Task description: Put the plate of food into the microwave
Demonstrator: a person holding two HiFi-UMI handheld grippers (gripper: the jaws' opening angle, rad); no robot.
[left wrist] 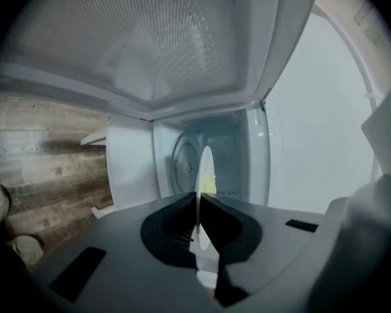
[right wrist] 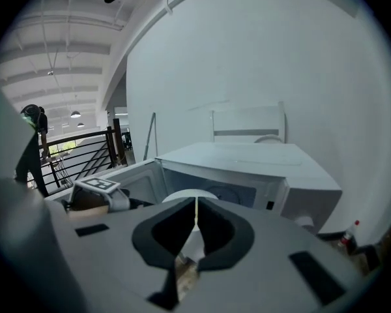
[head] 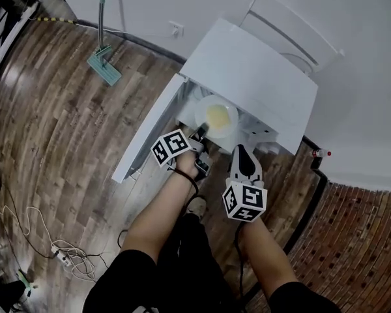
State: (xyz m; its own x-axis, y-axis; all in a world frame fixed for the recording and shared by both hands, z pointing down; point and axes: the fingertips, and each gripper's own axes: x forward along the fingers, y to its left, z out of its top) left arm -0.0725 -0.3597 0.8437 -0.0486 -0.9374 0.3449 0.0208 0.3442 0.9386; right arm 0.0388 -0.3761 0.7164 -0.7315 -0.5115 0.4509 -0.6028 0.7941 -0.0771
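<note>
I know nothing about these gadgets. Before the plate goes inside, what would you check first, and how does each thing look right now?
1. Microwave door open: ok, it stands wide.
2. Grip on the plate: ok, the left gripper is shut on its rim.
3. Food on the plate: ok, a yellow heap near the middle.
4. Turntable free: ok, nothing seen on it.
5. Right gripper out of the way: cannot tell; it is shut, holds nothing and sits close beside the plate.
</note>
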